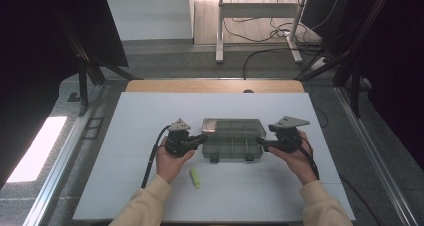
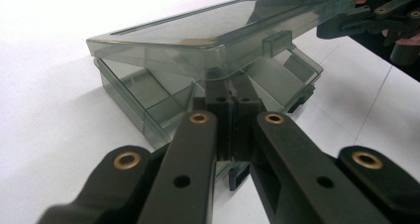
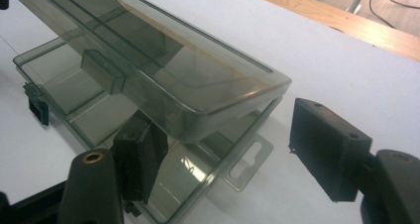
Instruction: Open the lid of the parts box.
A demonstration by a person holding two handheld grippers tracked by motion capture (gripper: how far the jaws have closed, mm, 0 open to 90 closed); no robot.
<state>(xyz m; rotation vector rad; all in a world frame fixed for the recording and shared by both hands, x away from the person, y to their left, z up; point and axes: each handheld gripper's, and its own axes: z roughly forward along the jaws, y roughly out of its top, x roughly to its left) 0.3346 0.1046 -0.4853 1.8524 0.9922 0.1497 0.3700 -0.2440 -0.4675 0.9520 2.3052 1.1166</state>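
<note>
A smoky clear compartment box [image 1: 233, 145] lies in the middle of the white mat, its lid [image 2: 208, 33] raised a little at the near side. My left gripper [image 1: 204, 137] is shut, and its joined tips [image 2: 231, 92] sit in the gap under the lid at the box's left end. I cannot tell whether they pinch the wall. My right gripper [image 1: 261, 142] is open at the box's right end. One of its fingers [image 3: 138, 154] is under the lid [image 3: 163, 60] over the base, the other finger [image 3: 327, 152] is outside by the hang tab [image 3: 247, 164].
A small yellow-green stick [image 1: 194, 178] lies on the white mat [image 1: 140, 121] near the person's left wrist. The table's wooden edge [image 1: 215, 86] runs along the far side. Beyond it stand a white desk frame [image 1: 220, 31] and floor cables [image 1: 265, 33].
</note>
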